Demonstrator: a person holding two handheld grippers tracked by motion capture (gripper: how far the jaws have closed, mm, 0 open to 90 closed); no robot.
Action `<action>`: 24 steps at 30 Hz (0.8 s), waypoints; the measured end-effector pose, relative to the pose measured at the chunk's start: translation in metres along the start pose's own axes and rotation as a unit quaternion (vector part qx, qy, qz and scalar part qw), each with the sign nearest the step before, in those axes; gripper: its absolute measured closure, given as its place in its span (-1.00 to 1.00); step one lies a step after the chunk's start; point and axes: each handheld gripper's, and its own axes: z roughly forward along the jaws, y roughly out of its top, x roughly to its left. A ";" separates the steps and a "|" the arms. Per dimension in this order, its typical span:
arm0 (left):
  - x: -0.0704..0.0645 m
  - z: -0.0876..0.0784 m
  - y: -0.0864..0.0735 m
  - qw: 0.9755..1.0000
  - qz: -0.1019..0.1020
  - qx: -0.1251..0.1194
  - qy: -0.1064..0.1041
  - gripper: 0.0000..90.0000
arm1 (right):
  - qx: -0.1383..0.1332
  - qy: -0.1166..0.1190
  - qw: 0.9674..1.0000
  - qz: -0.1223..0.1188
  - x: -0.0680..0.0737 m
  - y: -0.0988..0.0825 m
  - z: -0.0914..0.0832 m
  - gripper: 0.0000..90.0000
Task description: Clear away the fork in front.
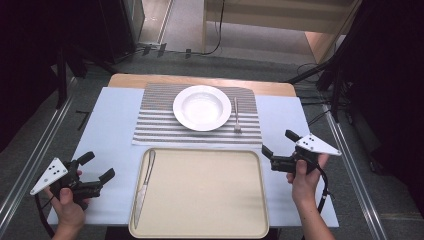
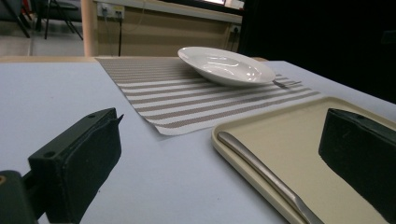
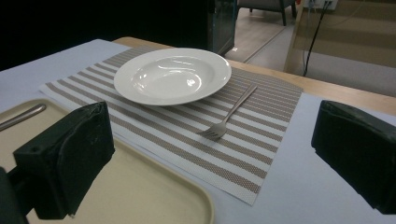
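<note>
The table [image 1: 115,107] is carrying a striped placemat [image 1: 155,127] at its far side and a beige tray [image 1: 200,192] at the near side, the two nearly touching edge to edge. A white plate [image 1: 202,107] is sitting in the middle of the placemat, and a fork [image 1: 236,116] is lying just to its right, tines pointing toward the tray. A knife [image 1: 144,186] is lying lengthwise along the left edge of the tray.

Judging by this layout, a place setting is being laid: the plate and fork are already resting on the placemat, and the knife is waiting on the tray as the piece not yet placed. The step in hand looks like the approach to that knife.

The left gripper [image 1: 95,172] is hovering over the table just left of the tray, its jaws spread wide and holding nothing; in the left gripper view the knife [image 2: 266,175] is lying between the two jaws but ahead of them, nearer the right-hand jaw. The right gripper [image 1: 277,148] is waiting beside the tray's far right corner, jaws likewise released and empty, facing the fork [image 3: 229,116].

The next move probably calls for lowering the left gripper across the tray rim, straddling the thin handle, and closing low enough to lift a flat piece of metal off a flat surface.
</note>
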 end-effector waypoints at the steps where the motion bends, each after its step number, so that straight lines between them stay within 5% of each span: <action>1: 0.000 0.000 0.000 1.000 -0.003 0.000 0.001 -1.00 | 0.001 0.002 1.000 0.001 0.001 0.001 0.003 -1.00; 13: 0.000 -0.001 0.000 1.000 -0.002 -0.002 0.000 -1.00 | 0.023 0.017 1.000 -0.001 0.007 0.009 0.031 -1.00; 24: -0.001 0.000 -0.001 1.000 0.005 0.002 0.005 -1.00 | 0.034 0.007 0.999 0.006 -0.002 0.020 0.054 -1.00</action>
